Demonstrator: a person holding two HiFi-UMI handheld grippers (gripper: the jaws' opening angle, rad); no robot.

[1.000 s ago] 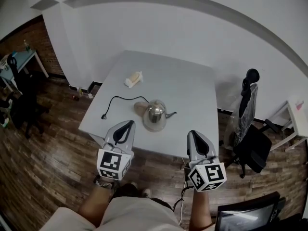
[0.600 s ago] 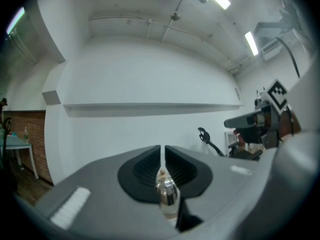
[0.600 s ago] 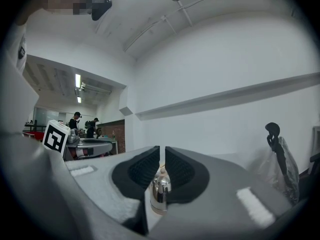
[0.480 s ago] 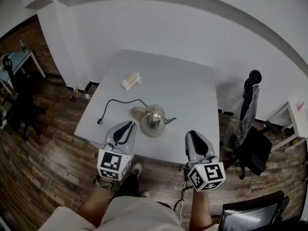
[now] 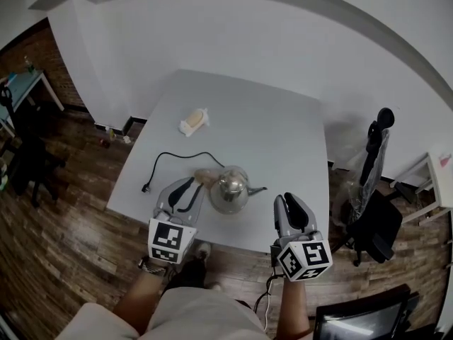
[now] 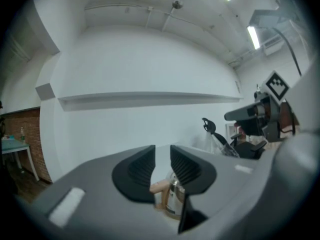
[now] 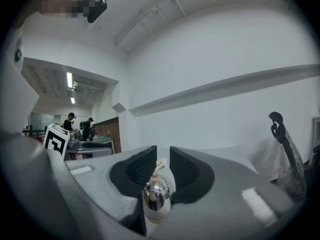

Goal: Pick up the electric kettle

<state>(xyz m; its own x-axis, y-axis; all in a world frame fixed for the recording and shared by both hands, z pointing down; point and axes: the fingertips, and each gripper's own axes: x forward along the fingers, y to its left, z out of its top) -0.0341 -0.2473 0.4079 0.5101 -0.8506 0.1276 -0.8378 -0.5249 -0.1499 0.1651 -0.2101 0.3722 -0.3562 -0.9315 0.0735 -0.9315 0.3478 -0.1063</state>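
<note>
While nothing is gripped yet, stage: approach only; your grasp and lift are all left.
Electric kettle [image 5: 228,190]: stands on the tabletop [image 5: 276,119], lower centre of the head view, near the front edge.
Left tool [image 5: 181,192]: jaws apart, have just been opening, empty, just left of it.
Right tool [image 5: 291,210]: jaws apart, have just been opening, empty, lower right of it.

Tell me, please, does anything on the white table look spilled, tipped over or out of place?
Nothing looks spilled or damaged. The electric kettle stands upright on the table. Only its black power cord lies loose in a curve, with the plug near the table's left edge.
</note>
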